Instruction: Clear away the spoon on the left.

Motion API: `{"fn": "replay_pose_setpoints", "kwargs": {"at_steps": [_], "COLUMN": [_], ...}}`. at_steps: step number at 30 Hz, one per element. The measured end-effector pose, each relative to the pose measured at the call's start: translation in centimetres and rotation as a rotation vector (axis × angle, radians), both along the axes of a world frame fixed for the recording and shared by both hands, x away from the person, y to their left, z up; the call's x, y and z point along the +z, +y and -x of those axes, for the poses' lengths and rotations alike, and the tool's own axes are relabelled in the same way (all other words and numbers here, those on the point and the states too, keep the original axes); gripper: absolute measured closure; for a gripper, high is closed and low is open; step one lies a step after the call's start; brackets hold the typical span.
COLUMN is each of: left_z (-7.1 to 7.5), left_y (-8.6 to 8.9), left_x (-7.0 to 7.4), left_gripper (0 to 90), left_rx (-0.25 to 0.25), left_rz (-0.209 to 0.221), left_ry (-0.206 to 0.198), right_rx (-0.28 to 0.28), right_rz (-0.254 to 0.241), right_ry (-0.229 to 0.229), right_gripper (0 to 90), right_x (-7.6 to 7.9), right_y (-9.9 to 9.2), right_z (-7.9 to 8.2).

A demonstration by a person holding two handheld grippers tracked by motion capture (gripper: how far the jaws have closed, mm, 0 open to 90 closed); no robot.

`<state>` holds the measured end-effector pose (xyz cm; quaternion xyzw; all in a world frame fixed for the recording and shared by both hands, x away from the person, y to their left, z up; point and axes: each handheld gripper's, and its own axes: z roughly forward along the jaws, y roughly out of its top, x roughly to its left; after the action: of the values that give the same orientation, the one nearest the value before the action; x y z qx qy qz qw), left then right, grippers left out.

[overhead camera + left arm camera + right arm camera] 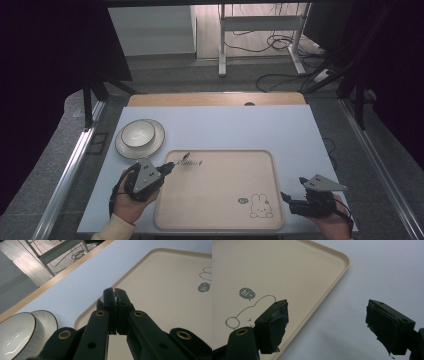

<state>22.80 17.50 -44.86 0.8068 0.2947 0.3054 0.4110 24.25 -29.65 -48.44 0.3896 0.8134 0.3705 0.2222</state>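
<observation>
Pale blue tabletop (225, 127) carried a beige tray (215, 220) with a rabbit drawing near its front right corner. At the tray's rear left edge, the left gripper (170, 166) was closed tight on a thin spoon (186, 158) whose tip reached over the tray. Behind it sat a white bowl (138, 134) on a plate (158, 142). Just off the tray's front right corner, the right gripper (286, 196) rested with jaws wide apart, holding nothing.

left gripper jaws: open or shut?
Shut. In the left gripper view the left gripper has both jaws pressed together over the tray rim, with no gap; whether anything thin is pinched between them, cannot tell.
</observation>
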Motion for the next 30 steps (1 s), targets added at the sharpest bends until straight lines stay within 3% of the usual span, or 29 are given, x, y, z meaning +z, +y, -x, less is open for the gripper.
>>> {"fn": "replay_pose_setpoints", "kwargs": {"at_steps": [19,27,30], "left_z": [0.2,1.6,1.8], "left_y": [-1.7,-2.7,-2.9], "left_x": [-1.7,-2.6,-2.8], "left_gripper": [89.1,84.0,82.8], "left_rx": [-0.042,-0.045,-0.042], "left_rz": [-0.064,-0.161,-0.174], "left_ry": [0.025,0.028,0.037], "right_rx": [0.005,0.001,0.001], "right_rz": [0.007,0.01,0.01], "right_ry": [0.005,0.006,0.006], "right_gripper": [18.2,18.1,18.1], "right_x": [-0.1,-0.1,-0.1], "right_y": [0.0,0.0,0.0], "right_z": [0.0,0.1,0.1]}}
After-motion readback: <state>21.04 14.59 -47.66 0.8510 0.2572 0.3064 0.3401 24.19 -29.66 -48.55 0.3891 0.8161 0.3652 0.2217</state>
